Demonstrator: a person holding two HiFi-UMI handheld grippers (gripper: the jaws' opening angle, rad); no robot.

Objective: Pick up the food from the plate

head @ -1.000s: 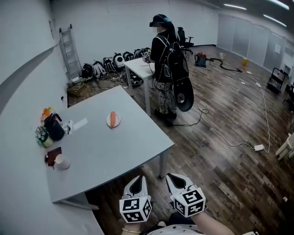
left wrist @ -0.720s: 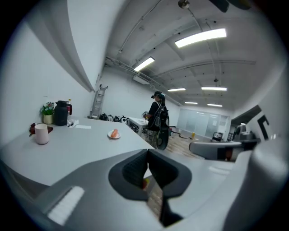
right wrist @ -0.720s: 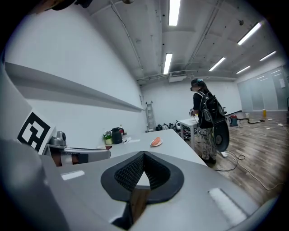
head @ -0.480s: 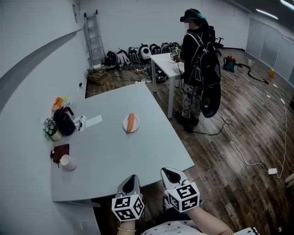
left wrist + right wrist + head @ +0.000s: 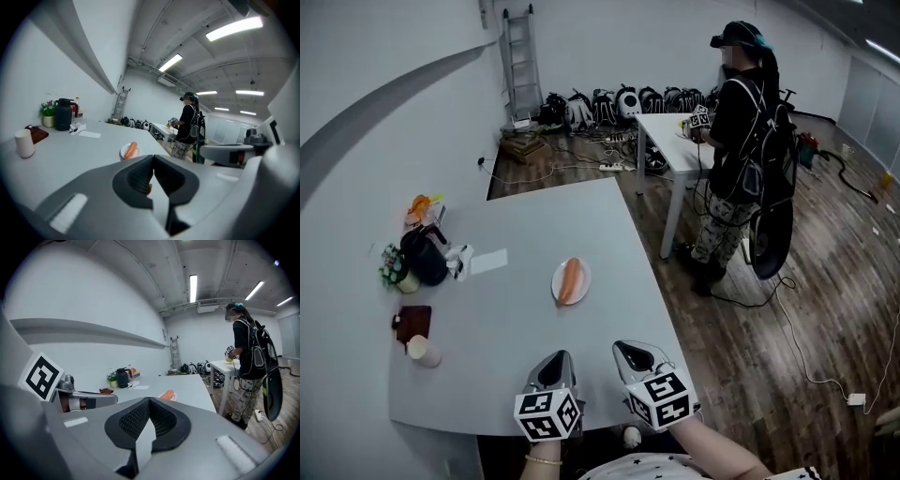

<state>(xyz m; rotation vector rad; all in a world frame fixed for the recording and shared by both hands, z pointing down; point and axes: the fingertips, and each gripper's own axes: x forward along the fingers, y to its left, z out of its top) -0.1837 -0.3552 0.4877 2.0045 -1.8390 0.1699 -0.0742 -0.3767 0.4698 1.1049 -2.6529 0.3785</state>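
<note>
An orange sausage-shaped piece of food lies on a small white plate in the middle of the grey table. The food and plate also show in the left gripper view, and the food in the right gripper view. Both grippers hover at the table's near edge, well short of the plate. My left gripper is shut with nothing between its jaws. My right gripper is shut and empty too.
At the table's left stand a dark jug, a small plant, a white cup, a brown wallet and a paper slip. A person with a backpack stands at a white desk to the right. Cables lie on the wooden floor.
The view has swung so the table and plate sit closer and more central. Both grippers have come up to the table's near edge, still shut.
</note>
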